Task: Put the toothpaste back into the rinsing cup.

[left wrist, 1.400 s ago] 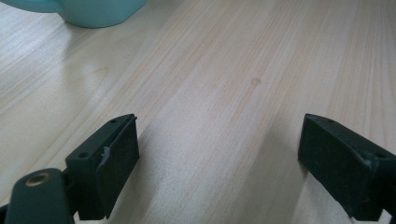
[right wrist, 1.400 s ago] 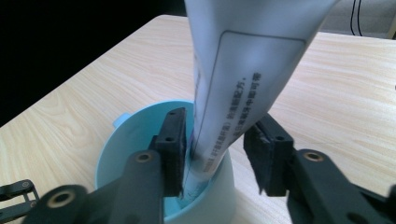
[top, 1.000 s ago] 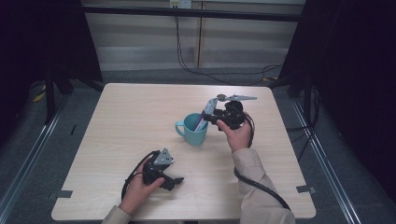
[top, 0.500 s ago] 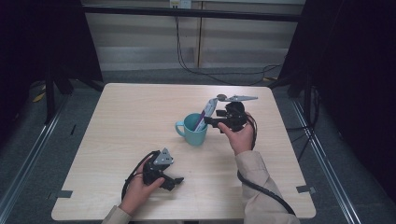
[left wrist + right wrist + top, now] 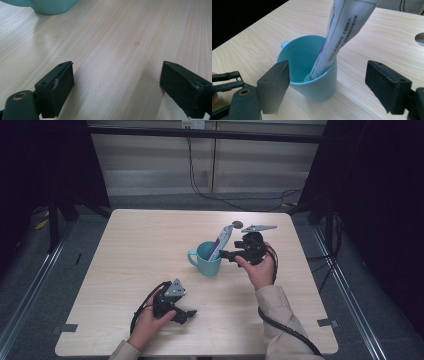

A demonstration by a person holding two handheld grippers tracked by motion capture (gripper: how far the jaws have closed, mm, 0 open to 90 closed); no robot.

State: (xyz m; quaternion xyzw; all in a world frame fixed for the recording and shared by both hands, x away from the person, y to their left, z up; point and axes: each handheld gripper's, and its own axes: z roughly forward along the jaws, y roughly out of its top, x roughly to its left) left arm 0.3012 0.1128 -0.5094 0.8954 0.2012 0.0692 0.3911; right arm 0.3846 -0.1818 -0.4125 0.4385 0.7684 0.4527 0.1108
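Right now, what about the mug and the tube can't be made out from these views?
- Tube cap end: hidden inside the mug in the right gripper view; its top is cut off by the upper edge.
- Tube print: too blurred to read in that view, too small in the high view.
- Mug handle: hidden behind the mug body in the right gripper view.
- Mug in the left gripper view: cut off by the top edge.
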